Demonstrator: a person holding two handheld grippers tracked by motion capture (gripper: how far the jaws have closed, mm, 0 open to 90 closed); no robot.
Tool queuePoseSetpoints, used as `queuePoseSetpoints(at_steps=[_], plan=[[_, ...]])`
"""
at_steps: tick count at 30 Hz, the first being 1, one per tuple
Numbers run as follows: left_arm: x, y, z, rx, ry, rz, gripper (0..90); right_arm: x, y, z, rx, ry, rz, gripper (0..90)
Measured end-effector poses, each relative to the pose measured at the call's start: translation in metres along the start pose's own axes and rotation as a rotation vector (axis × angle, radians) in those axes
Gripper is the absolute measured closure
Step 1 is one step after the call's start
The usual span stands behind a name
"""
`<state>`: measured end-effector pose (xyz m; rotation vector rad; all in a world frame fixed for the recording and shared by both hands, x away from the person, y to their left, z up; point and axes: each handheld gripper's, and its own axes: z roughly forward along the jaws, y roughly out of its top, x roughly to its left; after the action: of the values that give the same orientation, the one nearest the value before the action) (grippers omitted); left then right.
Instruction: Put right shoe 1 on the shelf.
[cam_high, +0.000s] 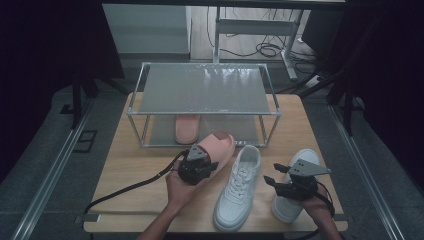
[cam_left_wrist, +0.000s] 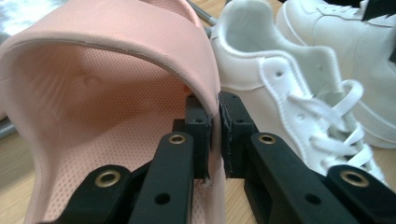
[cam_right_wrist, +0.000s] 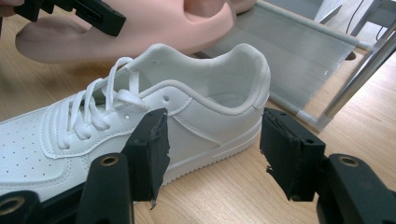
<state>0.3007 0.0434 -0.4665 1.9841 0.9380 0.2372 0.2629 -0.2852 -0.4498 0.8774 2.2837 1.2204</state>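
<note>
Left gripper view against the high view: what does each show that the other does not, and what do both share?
Left gripper view: the slide's mesh-textured inside, and the left tool shut on the edge of its strap, one jaw inside, one outside.

High view: the shoe rack with a second pink slide on its lower shelf, the right tool open, and the person's forearms.

Both: the pink slide held by the left tool, and two white sneakers on the wooden table.
</note>
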Motion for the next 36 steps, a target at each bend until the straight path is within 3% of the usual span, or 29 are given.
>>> queuePoseSetpoints(at_steps=[8,12,15,18,23,36], plan=[[0.007,0.014,0.009,-0.011,0.03,-0.014,83.1,-0.001,0.0,-0.001,-0.001,0.0,0.002,42.6],[0.017,0.021,0.018,-0.026,0.038,-0.064,83.0,0.0,0.0,0.0,0.002,0.0,0.001,42.6],[0.024,0.026,0.028,-0.038,0.053,-0.096,82.7,0.0,-0.001,0.002,0.006,0.003,0.002,42.6],[0.025,0.033,0.039,-0.033,0.086,-0.087,82.6,0.0,-0.001,0.003,0.01,0.006,0.002,42.6],[0.03,0.044,0.056,-0.028,0.099,-0.106,82.7,-0.001,-0.001,0.002,0.006,0.005,0.004,42.6],[0.052,0.05,0.086,-0.026,0.168,-0.172,82.3,-0.001,-0.002,0.002,0.005,0.008,0.006,42.6]])
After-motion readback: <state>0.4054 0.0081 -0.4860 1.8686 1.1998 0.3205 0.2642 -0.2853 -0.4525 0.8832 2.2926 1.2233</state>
